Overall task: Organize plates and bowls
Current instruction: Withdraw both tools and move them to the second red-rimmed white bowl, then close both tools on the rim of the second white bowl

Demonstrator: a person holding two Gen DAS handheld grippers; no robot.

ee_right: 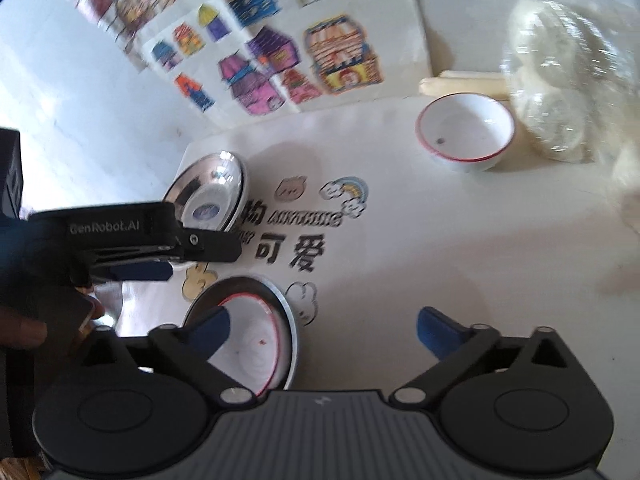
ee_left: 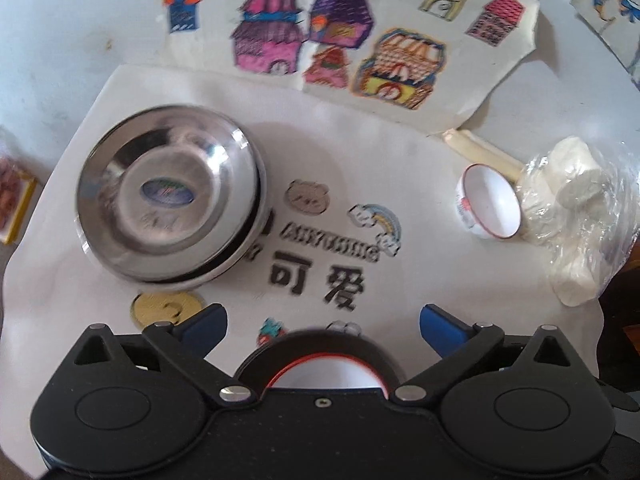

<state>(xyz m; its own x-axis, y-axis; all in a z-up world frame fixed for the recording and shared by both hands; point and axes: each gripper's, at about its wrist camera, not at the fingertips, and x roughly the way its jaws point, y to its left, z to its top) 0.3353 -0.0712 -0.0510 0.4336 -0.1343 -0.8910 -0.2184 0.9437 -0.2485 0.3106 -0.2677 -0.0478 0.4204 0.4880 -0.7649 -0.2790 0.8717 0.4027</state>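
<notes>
Both grippers are spread wide, empty. Right gripper (ee_right: 322,332) hovers beside a nested bowl (ee_right: 248,336); the loose bowl (ee_right: 466,136) lies ahead-right near the tabletop's far edge, closer to it than left gripper (ee_left: 322,320).

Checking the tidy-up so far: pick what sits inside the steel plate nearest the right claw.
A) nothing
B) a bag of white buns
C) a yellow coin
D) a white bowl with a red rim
D: in the right wrist view, a white bowl with a red rim sits inside the steel plate.
</notes>
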